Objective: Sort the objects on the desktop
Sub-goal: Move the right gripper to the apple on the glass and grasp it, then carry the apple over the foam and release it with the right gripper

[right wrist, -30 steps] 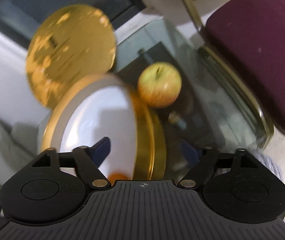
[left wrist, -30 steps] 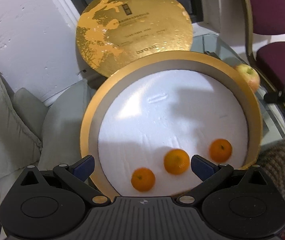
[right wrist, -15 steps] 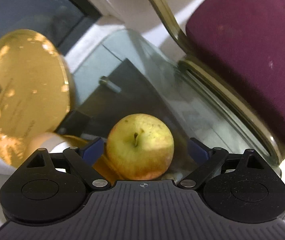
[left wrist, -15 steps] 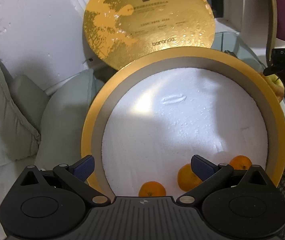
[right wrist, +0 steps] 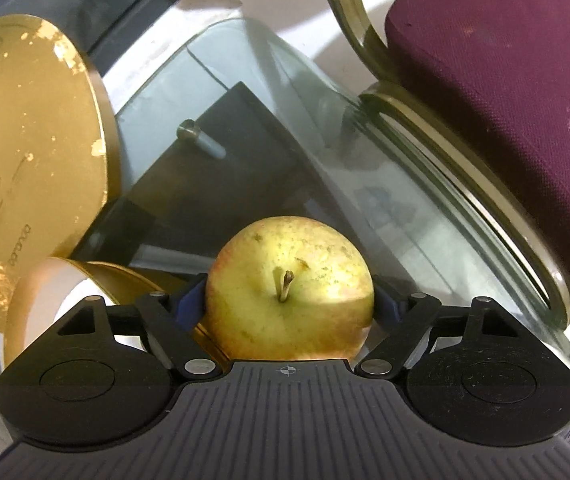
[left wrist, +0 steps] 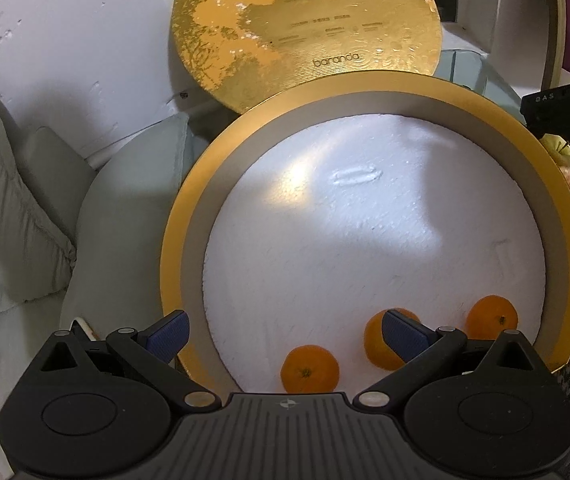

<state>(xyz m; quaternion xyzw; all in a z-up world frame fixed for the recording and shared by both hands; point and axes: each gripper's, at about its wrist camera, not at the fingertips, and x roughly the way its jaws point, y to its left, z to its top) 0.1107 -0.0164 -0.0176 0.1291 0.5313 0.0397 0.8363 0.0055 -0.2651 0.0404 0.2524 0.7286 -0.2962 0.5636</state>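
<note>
- The right tongs [right wrist: 289,306] are clenched on the round yellow-green apple [right wrist: 290,290], one blue pad on each flank, stem facing the camera; the apple sits on the glass bench [right wrist: 325,152], just right of the round gold-rimmed box [left wrist: 369,80].
- The left tongs [left wrist: 285,330] hang released over the near edge of that box, holding nothing, with the right pad in front of one fruit.
- Three small oranges [left wrist: 310,368] lie along the near side of the box's white foam floor [left wrist: 365,240]; the rest of the floor is bare.
- The step in hand looks like carrying the apple into the box. To do it well, lift straight up until the apple clears the gold wall, then travel left and set it down on the bare far part of the foam, away from the oranges.
- A round, smooth fruit may roll in the pads, so keep the grip level and lower it gently.
- In the way: the box wall touching or nearly touching the apple, and the gold round lid [left wrist: 305,28] leaning upright behind the box.
- A maroon-cushioned chair [right wrist: 505,80] stands right of the bench, clear of the path.
</note>
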